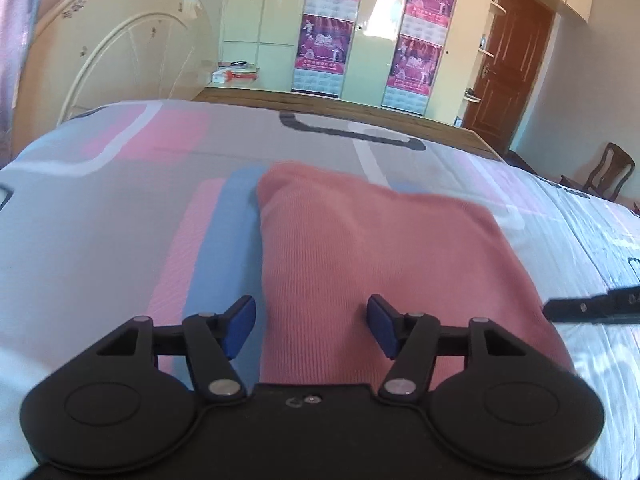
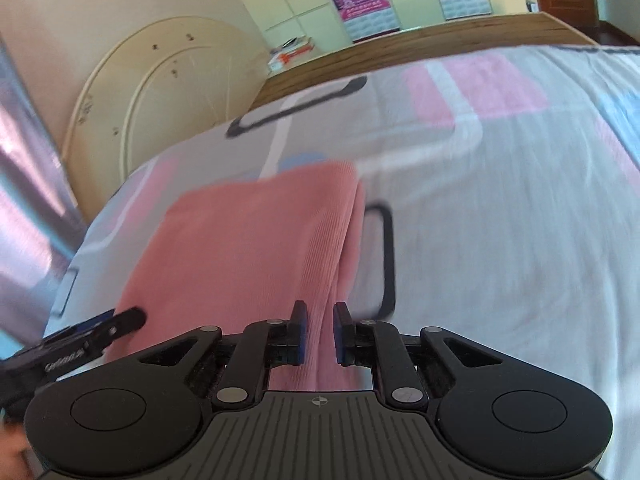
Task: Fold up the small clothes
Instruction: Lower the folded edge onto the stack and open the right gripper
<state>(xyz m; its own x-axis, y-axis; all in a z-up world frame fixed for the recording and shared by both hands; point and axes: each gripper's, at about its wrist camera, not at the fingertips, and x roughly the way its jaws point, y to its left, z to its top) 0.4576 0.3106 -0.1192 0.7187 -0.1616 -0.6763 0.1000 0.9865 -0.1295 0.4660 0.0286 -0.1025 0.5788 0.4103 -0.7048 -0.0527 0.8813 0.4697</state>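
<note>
**Listener:** What does your left wrist camera show?

**Me:** My left gripper (image 1: pixel 311 327) hangs over a pink ribbed garment (image 1: pixel 384 256), folded into a rough rectangle on a bed sheet (image 1: pixel 100 216) patterned in grey, pink and blue. The jaws stand about half open. The blue pads (image 1: pixel 240 326) sit apart over the near end of the garment, one at its left edge and one above its middle. I cannot tell if they touch the cloth, and they grip nothing. To the right of the garment, the black tip of my right gripper (image 1: pixel 592 309) pokes in. Beyond the garment is a wooden bed edge (image 1: pixel 360 110), then pale wardrobes with magenta posters (image 1: pixel 324 26).

**Listener:** And the right wrist camera?

**Me:** This view is blurred. My right gripper's (image 2: pixel 320 332) jaws are nearly closed, and a ridge of the garment (image 2: pixel 248 248) rises between the pads at its near right edge. The cloth fills the narrow gap, so I read it as pinched. The garment's right side shows stacked folded layers. My left gripper (image 2: pixel 96 332) reaches onto the garment's near left corner. Left of the garment stands a cream headboard (image 2: pixel 160 80).
</note>
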